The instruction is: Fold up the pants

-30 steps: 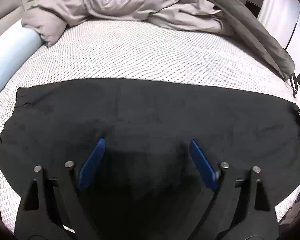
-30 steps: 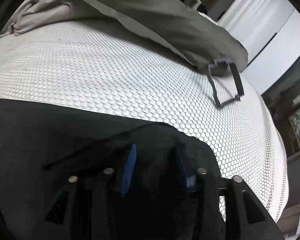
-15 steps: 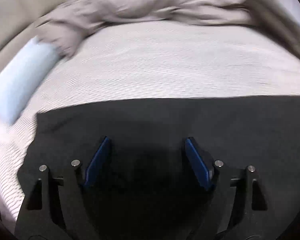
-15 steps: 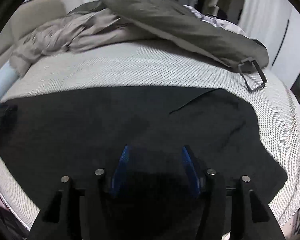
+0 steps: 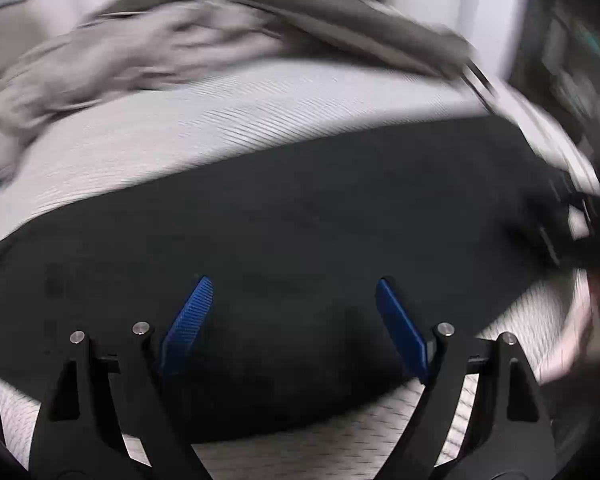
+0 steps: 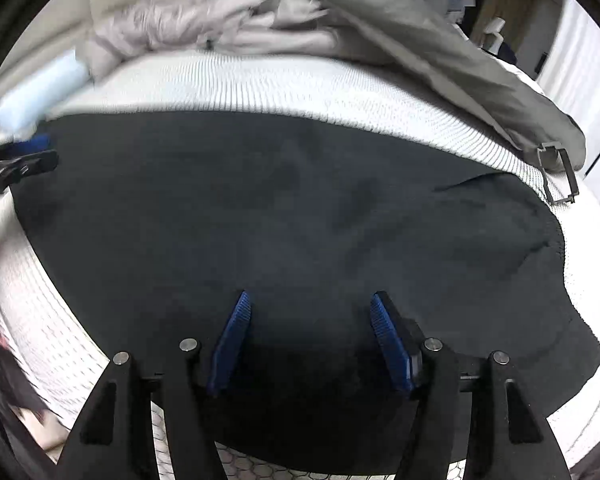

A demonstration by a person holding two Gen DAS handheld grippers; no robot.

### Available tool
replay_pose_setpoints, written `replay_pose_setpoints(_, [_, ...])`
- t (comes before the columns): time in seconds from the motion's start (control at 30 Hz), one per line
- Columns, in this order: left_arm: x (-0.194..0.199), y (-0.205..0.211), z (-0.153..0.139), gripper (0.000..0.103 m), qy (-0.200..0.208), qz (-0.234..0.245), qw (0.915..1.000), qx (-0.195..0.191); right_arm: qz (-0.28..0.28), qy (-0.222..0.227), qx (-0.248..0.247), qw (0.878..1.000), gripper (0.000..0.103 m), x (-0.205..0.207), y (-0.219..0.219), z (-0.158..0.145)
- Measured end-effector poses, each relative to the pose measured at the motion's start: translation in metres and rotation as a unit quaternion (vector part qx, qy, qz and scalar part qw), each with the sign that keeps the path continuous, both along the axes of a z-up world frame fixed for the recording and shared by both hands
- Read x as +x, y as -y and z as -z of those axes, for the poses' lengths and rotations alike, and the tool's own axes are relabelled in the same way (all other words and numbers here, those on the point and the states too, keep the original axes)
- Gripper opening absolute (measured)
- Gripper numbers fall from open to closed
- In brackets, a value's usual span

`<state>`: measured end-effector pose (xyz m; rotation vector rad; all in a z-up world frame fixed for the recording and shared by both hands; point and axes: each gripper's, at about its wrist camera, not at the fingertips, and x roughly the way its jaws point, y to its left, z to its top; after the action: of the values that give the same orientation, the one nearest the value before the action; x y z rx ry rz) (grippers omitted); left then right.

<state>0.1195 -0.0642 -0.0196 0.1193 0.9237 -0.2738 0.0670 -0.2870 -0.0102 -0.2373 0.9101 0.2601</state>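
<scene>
The black pants [image 6: 300,208] lie flat in a long band across the white mattress [image 6: 260,84]; a loose flap edge shows near their right end. My right gripper [image 6: 310,297] hovers over their near middle. Its jaws are opening and only flat cloth lies below them. In the blurred left wrist view the pants [image 5: 300,220] fill the middle. My left gripper [image 5: 293,281] hangs over them, its jaws wide and still opening, gripping nothing. The left gripper [image 6: 20,164] also shows at the left end of the pants in the right wrist view.
A crumpled grey duvet [image 6: 204,24] and a dark grey cover [image 6: 440,52] with a strap buckle [image 6: 558,172] lie at the back of the bed. A pale blue pillow [image 6: 40,88] sits at back left. The mattress edge runs near both grippers.
My right gripper let go of the fold of black cloth it pinched, drew back and widened its jaws. My left gripper swung sideways over the pants, blurring its view.
</scene>
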Motion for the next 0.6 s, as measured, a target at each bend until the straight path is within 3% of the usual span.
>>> replay_pose_setpoints(0.07, [-0.002,0.016,0.017,0.084,-0.02,0.017,0.9988,0.041,0.008,0.001,-0.015,1.0,0.066,0.004,0.018,0.008])
replay_pose_setpoints(0.17, [0.0,0.011,0.024,0.094,-0.023,-0.006,0.9988,0.043,0.072,0.009,-0.03,0.997,0.07,0.002,0.069,0.009])
replay_pose_setpoints(0.23, [-0.002,0.004,0.019,0.093,-0.023,-0.038,0.9983,0.038,0.136,0.007,-0.033,0.99,0.07,0.002,0.108,0.013])
replay_pose_setpoints(0.33, [-0.013,-0.006,0.002,0.085,-0.015,-0.064,0.9976,0.02,0.184,-0.012,0.066,0.981,0.07,-0.006,0.149,0.011])
replay_pose_setpoints(0.4, [-0.033,-0.004,-0.01,0.085,-0.002,-0.085,0.9961,-0.02,0.169,-0.011,0.128,0.977,0.07,-0.014,0.156,0.001])
replay_pose_setpoints(0.6, [-0.08,0.011,-0.027,0.085,-0.007,-0.101,0.9886,-0.111,0.092,0.011,0.217,0.972,0.07,-0.034,0.125,-0.027])
